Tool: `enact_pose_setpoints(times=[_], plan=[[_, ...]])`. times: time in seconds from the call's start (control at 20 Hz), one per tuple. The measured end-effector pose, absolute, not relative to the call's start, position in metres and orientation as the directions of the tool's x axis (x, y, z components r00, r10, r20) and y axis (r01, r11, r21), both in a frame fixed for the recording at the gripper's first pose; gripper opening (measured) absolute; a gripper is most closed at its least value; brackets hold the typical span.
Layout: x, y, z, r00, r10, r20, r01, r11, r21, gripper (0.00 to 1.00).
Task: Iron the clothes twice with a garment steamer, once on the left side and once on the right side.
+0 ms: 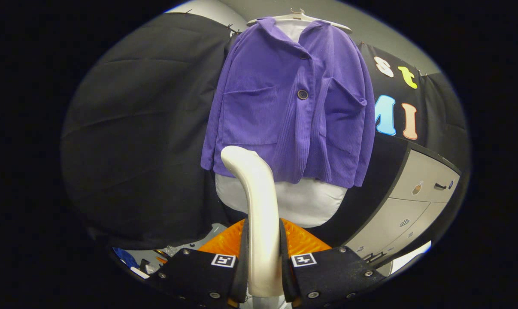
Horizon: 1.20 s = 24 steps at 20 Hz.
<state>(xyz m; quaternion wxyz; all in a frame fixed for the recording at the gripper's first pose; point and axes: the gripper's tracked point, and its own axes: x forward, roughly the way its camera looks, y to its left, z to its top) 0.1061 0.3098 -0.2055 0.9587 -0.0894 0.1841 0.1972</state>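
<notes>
A purple corduroy jacket [284, 107] hangs on a white hanger [299, 17] over a white garment [306, 201], against the black cloth wall. My gripper [263, 262] is shut on the cream-white garment steamer [256, 206], both fingers pressing on its handle. The steamer rises from between the fingers and curves forward, its head standing in front of the jacket's lower left hem. I cannot tell whether the head touches the fabric.
A grey cabinet with drawers [417, 201] stands to the right of the jacket. Black cloth [143, 141] covers the wall to the left. Small items lie on a surface [151, 257] low at the left, beside the fingers.
</notes>
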Motion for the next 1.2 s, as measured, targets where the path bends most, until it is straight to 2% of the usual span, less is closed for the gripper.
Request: enact_pose_setpoints(times=[0.4,0.8,1.2], plan=[[0.092,0.250,-0.086,0.887,0.404,-0.223,-0.418,0.908,-0.018,0.33],[0.095,0.111,0.014,0.955,0.291,-0.061,-0.288,0.956,0.058,0.32],[0.084,-0.033,0.065,0.990,0.134,0.052,-0.139,0.985,0.101,0.32]])
